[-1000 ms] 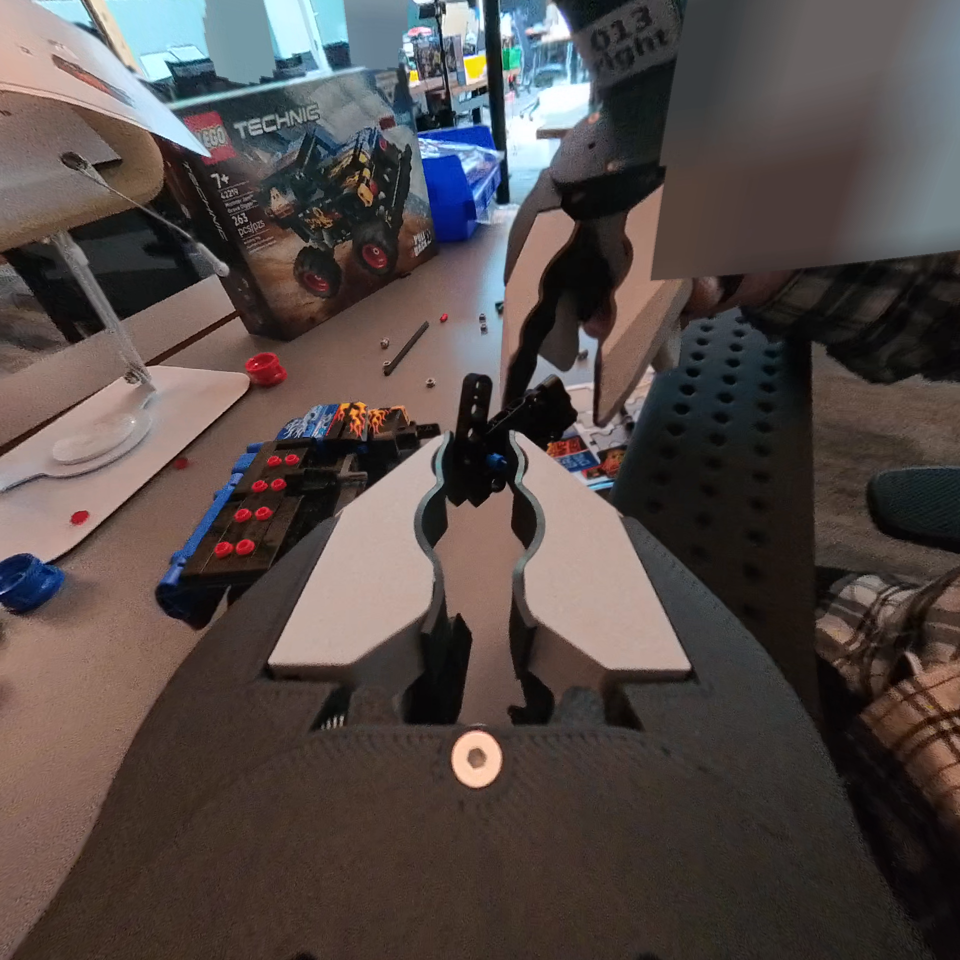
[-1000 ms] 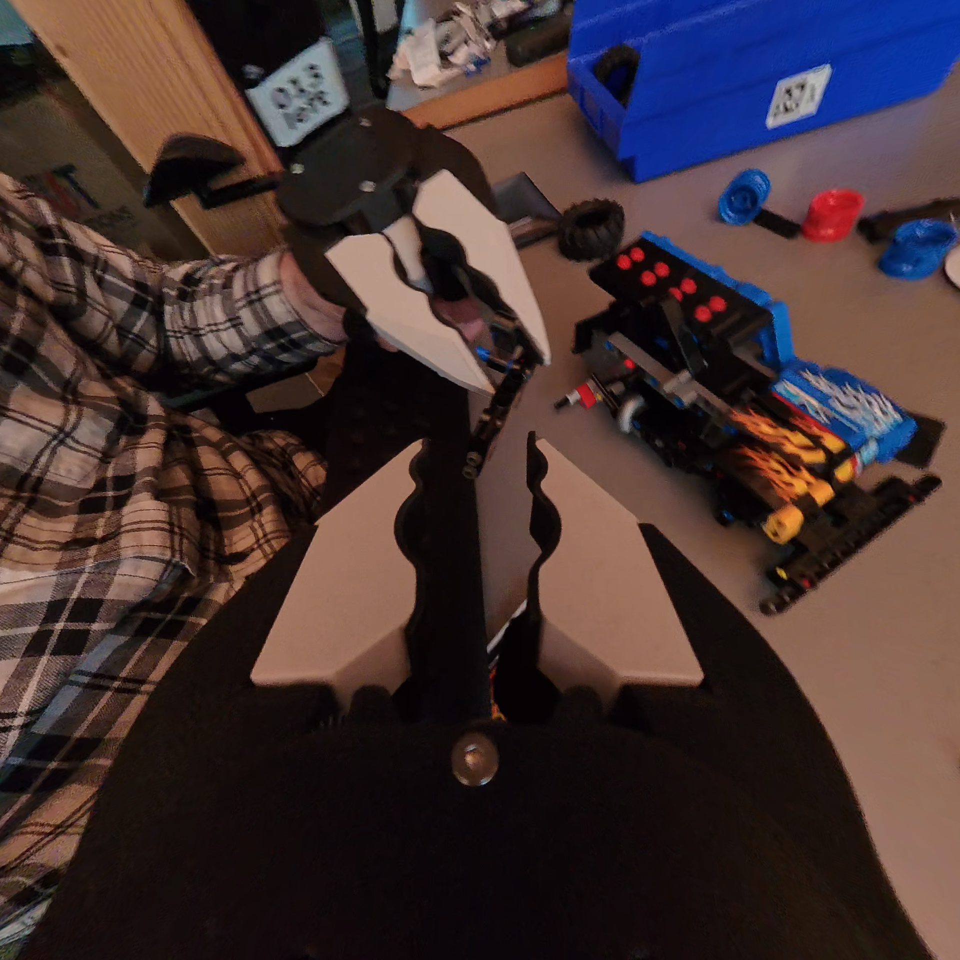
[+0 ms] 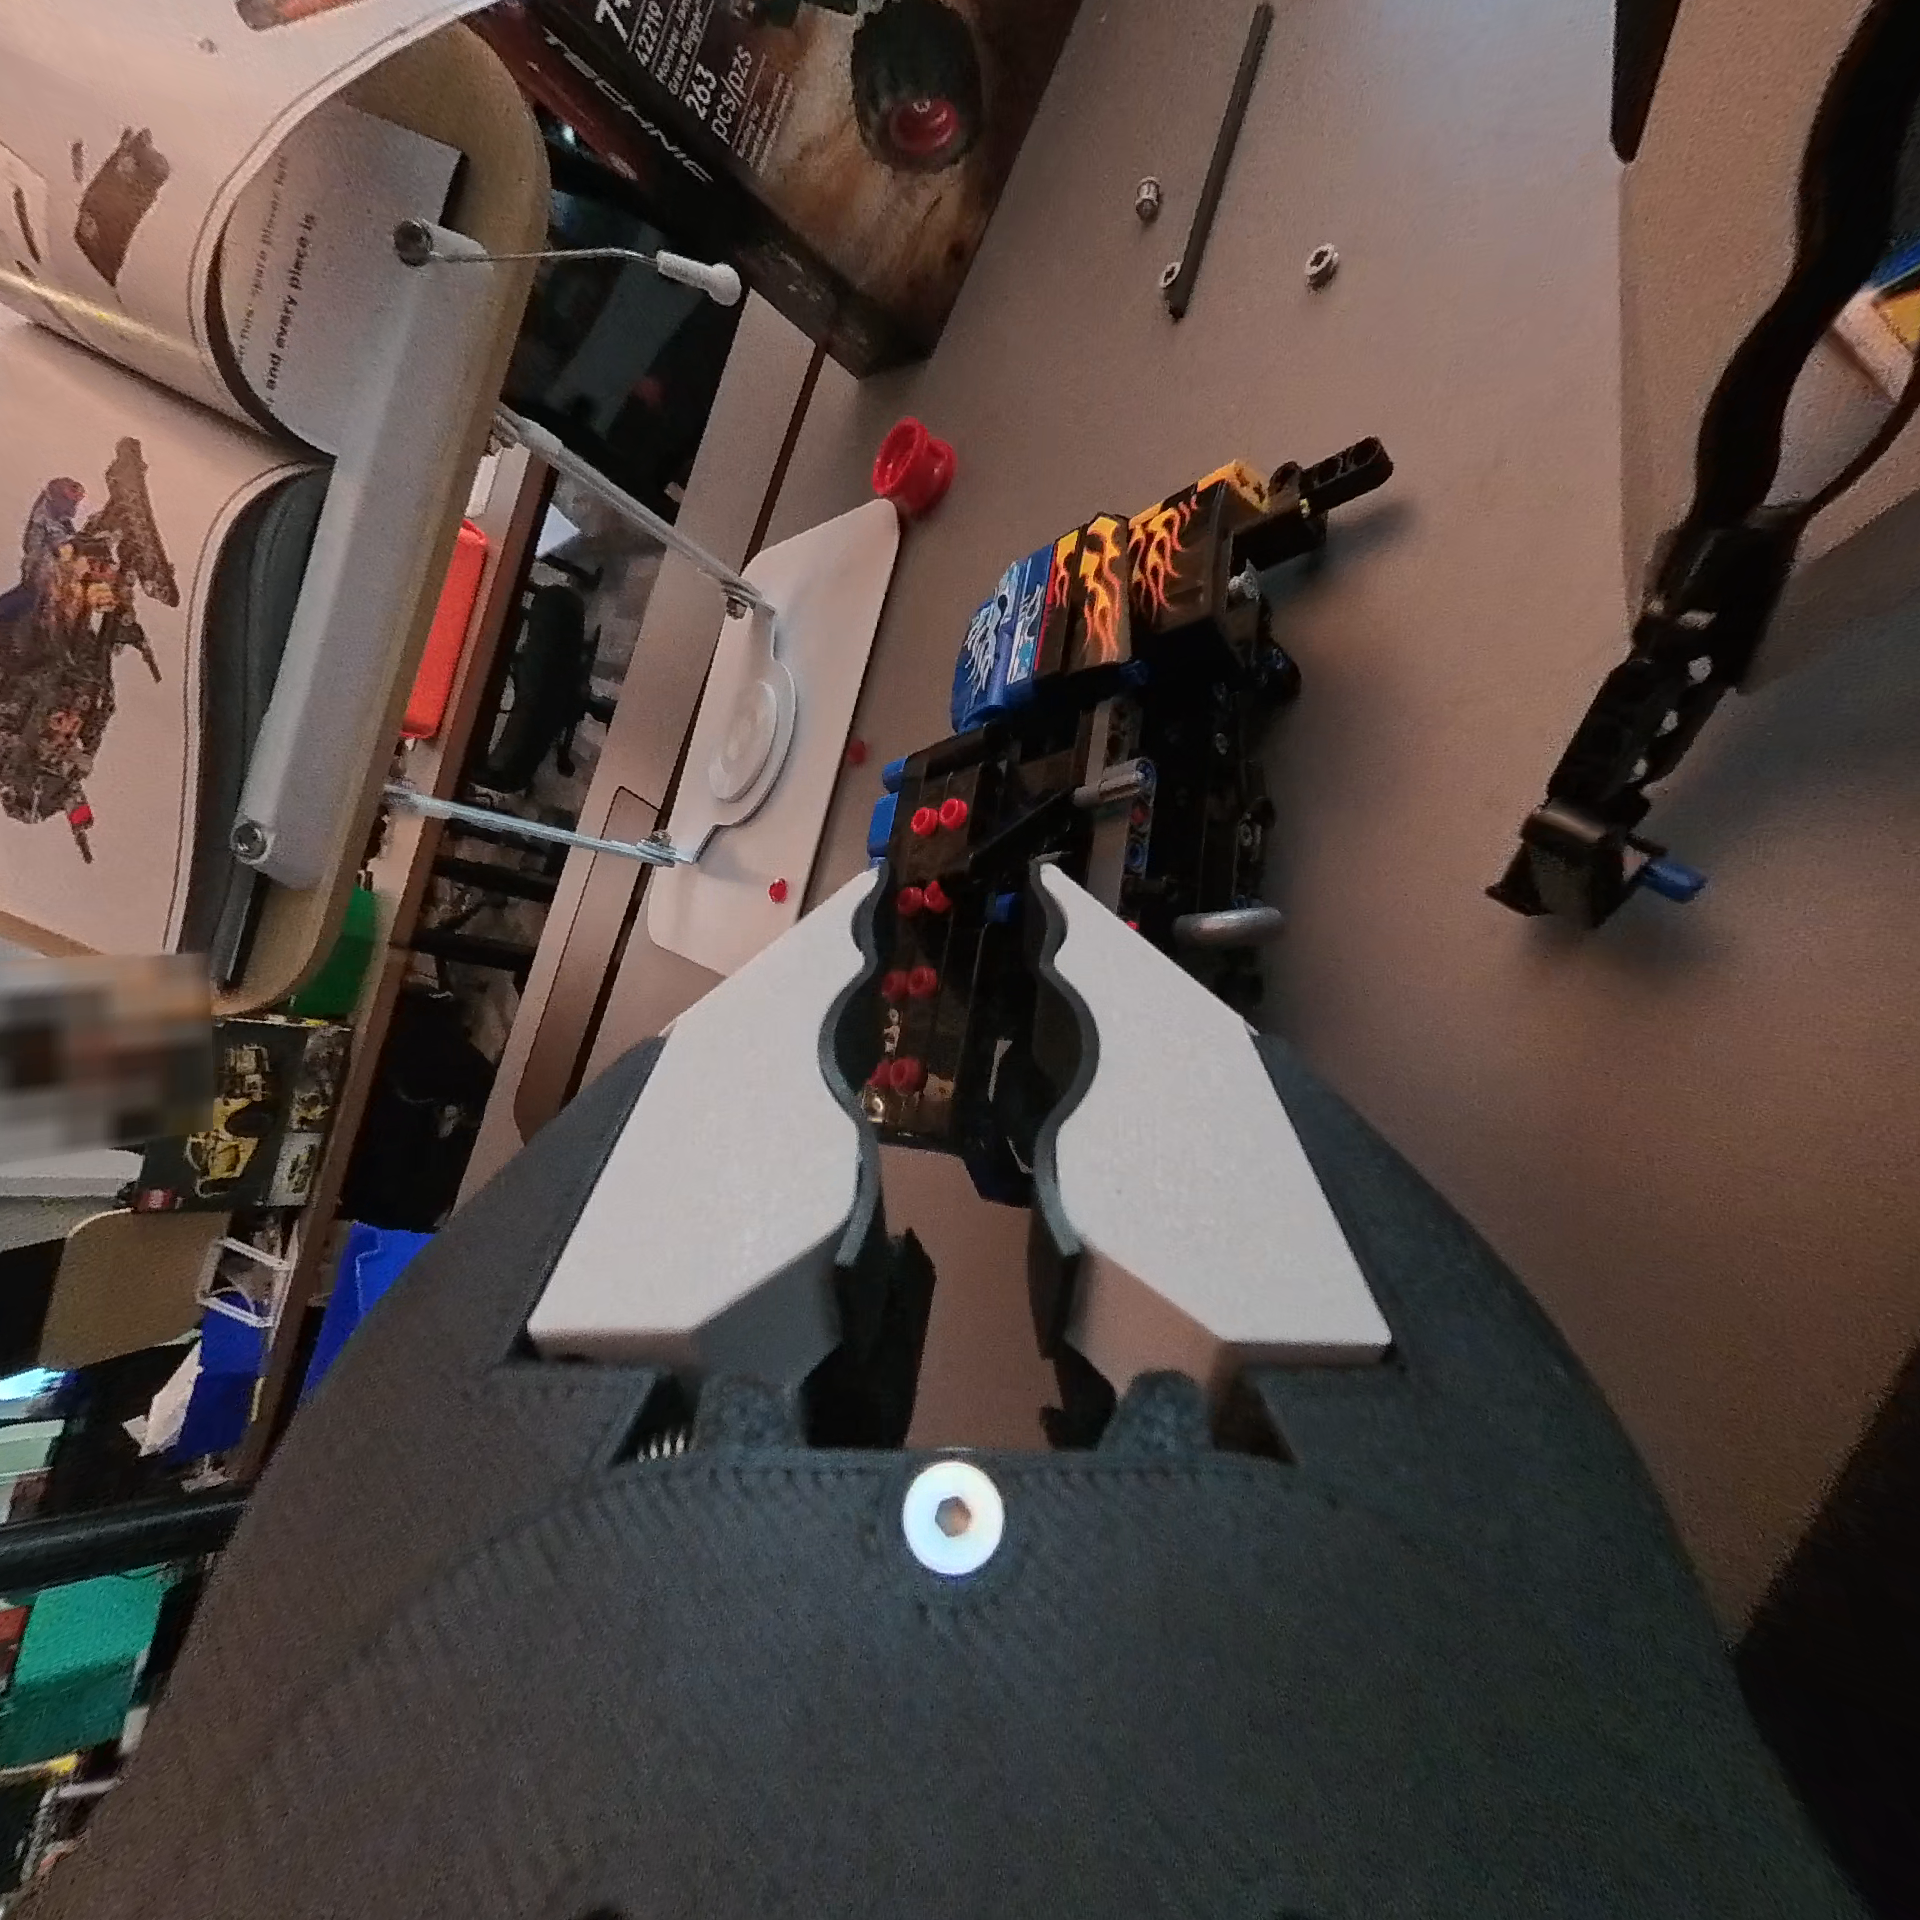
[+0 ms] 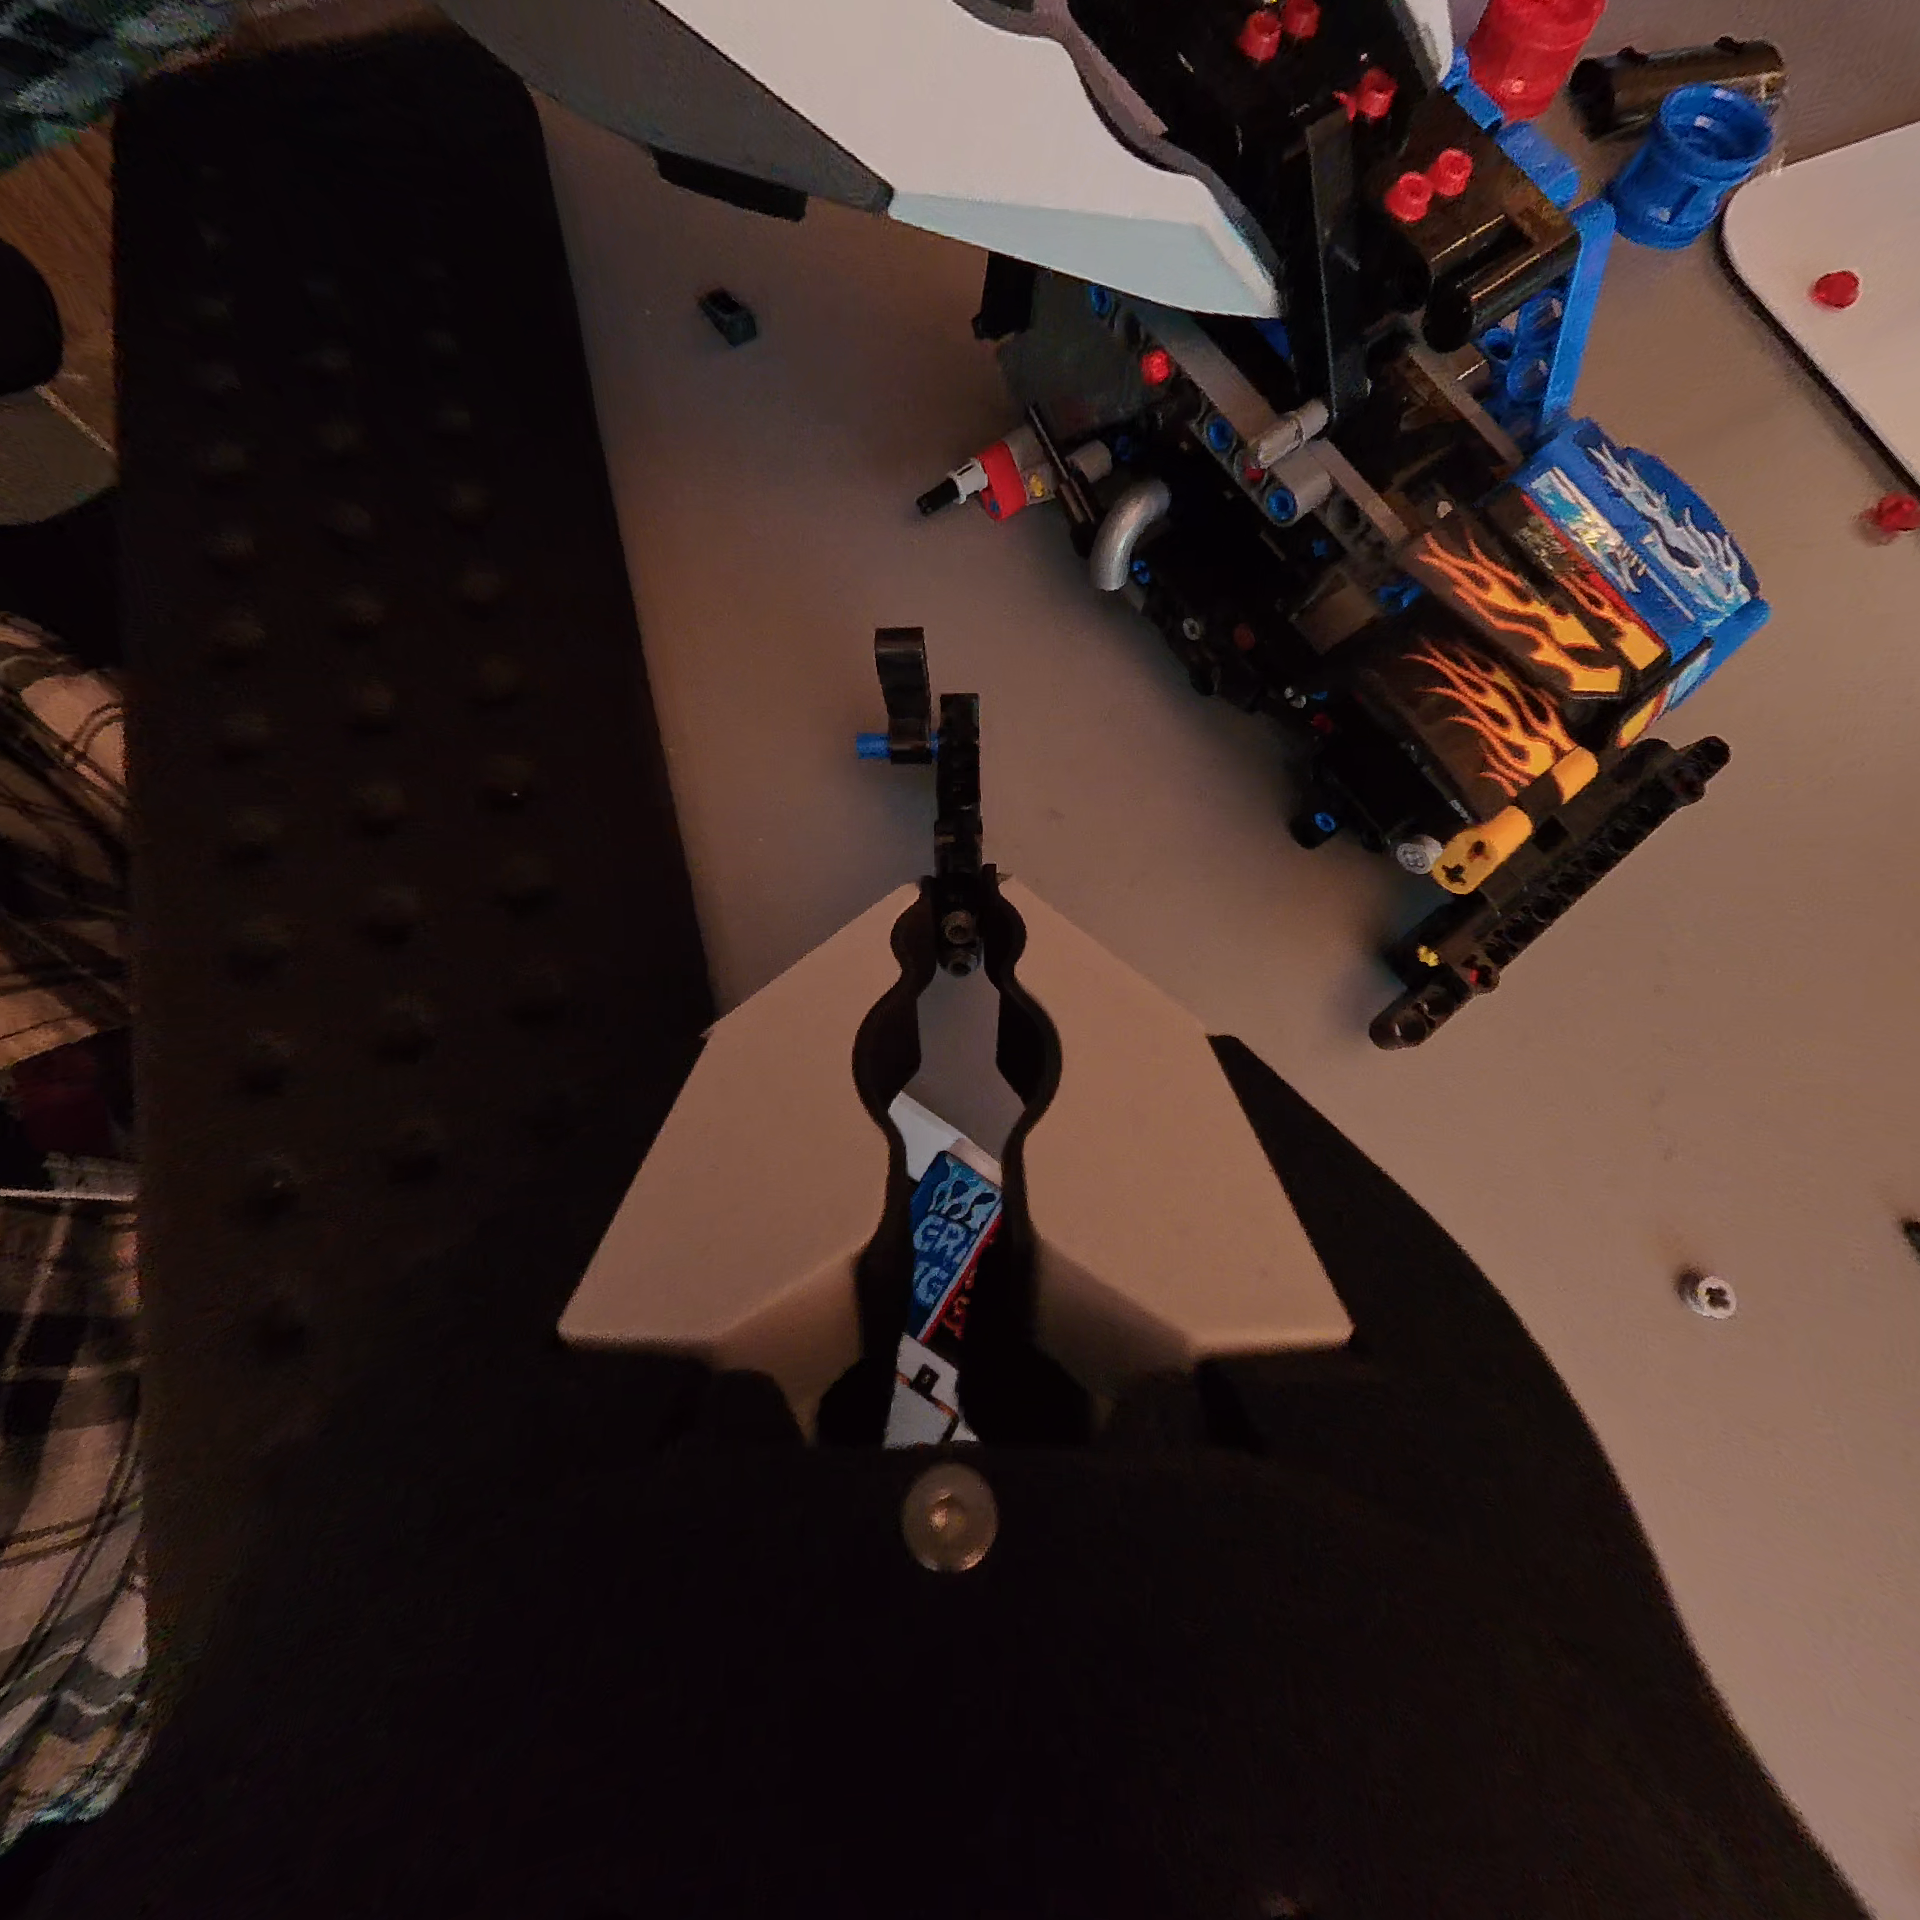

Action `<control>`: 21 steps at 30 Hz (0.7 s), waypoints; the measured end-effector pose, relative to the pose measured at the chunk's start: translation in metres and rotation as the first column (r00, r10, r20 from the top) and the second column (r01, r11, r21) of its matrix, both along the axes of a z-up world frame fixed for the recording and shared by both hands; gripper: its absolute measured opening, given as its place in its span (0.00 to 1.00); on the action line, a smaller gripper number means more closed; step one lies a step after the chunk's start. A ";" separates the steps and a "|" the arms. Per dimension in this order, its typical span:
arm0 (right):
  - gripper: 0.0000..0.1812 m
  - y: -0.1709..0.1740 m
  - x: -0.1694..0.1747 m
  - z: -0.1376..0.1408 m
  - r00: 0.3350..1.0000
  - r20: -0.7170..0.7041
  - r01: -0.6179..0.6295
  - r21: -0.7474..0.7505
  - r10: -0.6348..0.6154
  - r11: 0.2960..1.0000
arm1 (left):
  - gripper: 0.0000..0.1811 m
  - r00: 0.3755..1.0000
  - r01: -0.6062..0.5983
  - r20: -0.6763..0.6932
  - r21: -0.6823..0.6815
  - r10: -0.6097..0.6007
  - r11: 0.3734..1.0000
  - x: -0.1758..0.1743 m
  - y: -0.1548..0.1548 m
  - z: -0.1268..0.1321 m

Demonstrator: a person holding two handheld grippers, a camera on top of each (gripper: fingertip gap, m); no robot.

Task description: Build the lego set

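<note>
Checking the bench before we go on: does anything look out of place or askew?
Mostly loose parts. A few small red pins lie scattered on and near the white stand base, and grey bushes sit loose by a dark axle. The truck body has no wheels fitted. Nothing looks broken.

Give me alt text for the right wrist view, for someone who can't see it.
The right gripper is shut on a thin black Technic beam assembly with a blue pin, held above a grey table. To its upper right lies a part-built truck with flame and blue panels, where the left gripper reaches in. A dark perforated chair back fills the left.
</note>
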State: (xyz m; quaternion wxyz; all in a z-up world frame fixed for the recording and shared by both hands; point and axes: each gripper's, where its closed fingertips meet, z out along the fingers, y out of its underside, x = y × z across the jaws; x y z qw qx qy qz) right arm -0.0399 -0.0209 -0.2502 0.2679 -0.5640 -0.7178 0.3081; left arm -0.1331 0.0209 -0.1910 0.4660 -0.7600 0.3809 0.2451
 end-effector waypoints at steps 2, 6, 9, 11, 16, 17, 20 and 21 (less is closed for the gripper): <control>0.03 0.001 -0.001 -0.004 1.000 0.012 0.000 0.028 0.000 1.000 | 0.13 1.000 0.016 -0.023 0.025 -0.016 1.000 0.002 0.000 0.000; 0.04 -0.003 0.000 -0.011 0.999 0.037 -0.016 0.043 0.014 0.999 | 0.11 0.986 0.102 -0.142 0.103 -0.087 0.989 0.011 -0.004 0.003; 0.05 -0.004 0.000 -0.012 0.999 0.039 -0.014 0.042 0.013 0.999 | 0.10 0.971 0.119 -0.221 0.139 -0.087 0.983 0.010 -0.004 0.003; 0.06 -0.005 -0.001 -0.008 1.000 0.024 -0.014 0.020 0.014 1.000 | 0.08 0.954 0.125 -0.291 0.175 -0.070 0.977 0.009 -0.004 0.003; 0.11 0.004 -0.004 0.009 0.999 -0.026 0.036 -0.048 -0.038 0.998 | 0.07 0.951 0.129 -0.302 0.181 -0.070 0.975 0.007 -0.007 0.003; 0.12 0.009 -0.006 0.013 0.998 -0.036 0.056 -0.045 -0.057 0.997 | 0.07 0.947 0.128 -0.313 0.183 -0.066 0.975 0.007 -0.007 0.003; 0.11 0.021 -0.015 0.028 0.992 -0.080 0.101 -0.005 -0.101 0.995 | 0.08 0.957 0.126 -0.282 0.207 -0.064 0.970 0.008 -0.007 0.002; 0.11 0.025 -0.020 0.035 0.989 -0.100 0.113 0.014 -0.111 0.994 | 0.09 0.960 0.130 -0.272 0.206 -0.070 0.970 0.008 -0.007 0.002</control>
